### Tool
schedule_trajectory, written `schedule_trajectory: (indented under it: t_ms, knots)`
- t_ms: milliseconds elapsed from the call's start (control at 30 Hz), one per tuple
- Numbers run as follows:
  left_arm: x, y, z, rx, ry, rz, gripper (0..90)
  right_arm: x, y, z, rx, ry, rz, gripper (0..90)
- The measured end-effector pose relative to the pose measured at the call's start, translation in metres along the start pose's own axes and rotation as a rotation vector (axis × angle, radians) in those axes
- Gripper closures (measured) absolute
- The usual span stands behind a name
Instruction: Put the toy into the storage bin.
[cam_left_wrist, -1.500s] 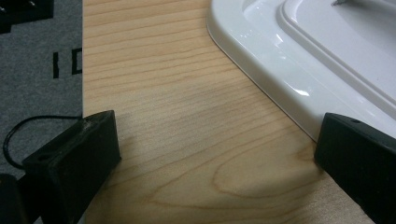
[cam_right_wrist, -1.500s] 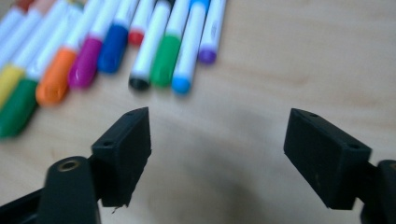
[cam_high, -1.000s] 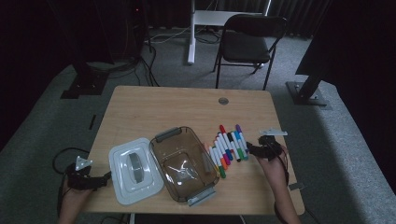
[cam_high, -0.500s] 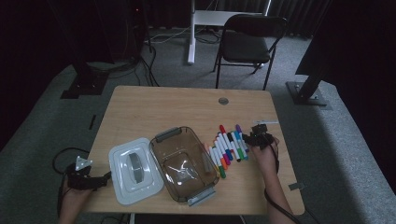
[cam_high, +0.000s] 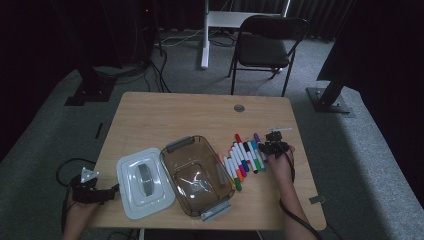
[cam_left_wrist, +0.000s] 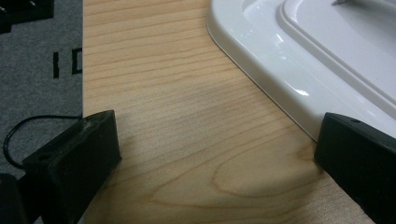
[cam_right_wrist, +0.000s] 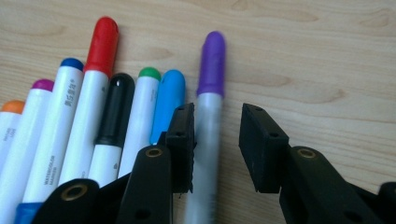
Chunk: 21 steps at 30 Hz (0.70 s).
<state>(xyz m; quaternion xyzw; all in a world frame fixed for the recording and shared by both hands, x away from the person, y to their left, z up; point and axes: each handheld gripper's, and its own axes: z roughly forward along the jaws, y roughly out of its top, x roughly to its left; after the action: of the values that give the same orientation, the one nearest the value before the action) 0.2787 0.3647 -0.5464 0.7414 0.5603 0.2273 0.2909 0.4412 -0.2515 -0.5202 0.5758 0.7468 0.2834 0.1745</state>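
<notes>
A row of several coloured markers (cam_high: 242, 160) lies on the wooden table (cam_high: 190, 115), right of a clear brown container (cam_high: 195, 175). My right gripper (cam_high: 272, 145) is at the row's right end. In the right gripper view its jaws (cam_right_wrist: 215, 135) straddle the purple-capped marker (cam_right_wrist: 212, 60). They have just been closing. The left jaw touches the barrel and a gap remains at the right jaw, so the gripper is open. My left gripper (cam_high: 107, 194) rests open at the table's left front edge beside a white lid (cam_high: 144, 182). Nothing lies between its wide jaws (cam_left_wrist: 217, 149).
The white lid (cam_left_wrist: 289, 60) lies just beyond my left gripper's right jaw. The table edge and grey carpet (cam_left_wrist: 37, 70) are at its left. A black folding chair (cam_high: 265, 47) stands behind the table. A small round grommet (cam_high: 239, 108) sits near the far edge.
My right hand has moved left and slightly away from the person, from beside the marker row onto its purple end. The left gripper has not moved.
</notes>
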Motion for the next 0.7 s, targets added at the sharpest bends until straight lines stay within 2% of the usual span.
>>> schedule_trajectory:
  t_ms: [100,200,267,300,500,700]
  knots:
    - [0.0,0.0,0.0,0.0,0.0,0.0,0.6,-0.001,-0.002,0.004,0.018,-0.003,0.004,68.7]
    - [0.0,0.0,0.0,0.0,0.0,0.0,0.6,-0.004,-0.005,0.006,0.014,-0.006,0.02,74.7]
    - [0.0,0.0,0.0,0.0,0.0,0.0,0.6,-0.005,-0.006,0.005,0.014,-0.008,0.028,75.7]
    - [0.0,0.0,0.0,0.0,0.0,0.0,0.6,-0.007,-0.006,0.004,0.015,-0.02,0.038,76.0]
    - [0.0,0.0,0.0,0.0,0.0,0.0,0.6,-0.009,-0.008,-0.007,-0.006,-0.005,0.044,76.3]
    - [0.0,0.0,0.0,0.0,0.0,0.0,0.6,-0.004,-0.013,-0.023,-0.021,-0.003,0.061,76.4]
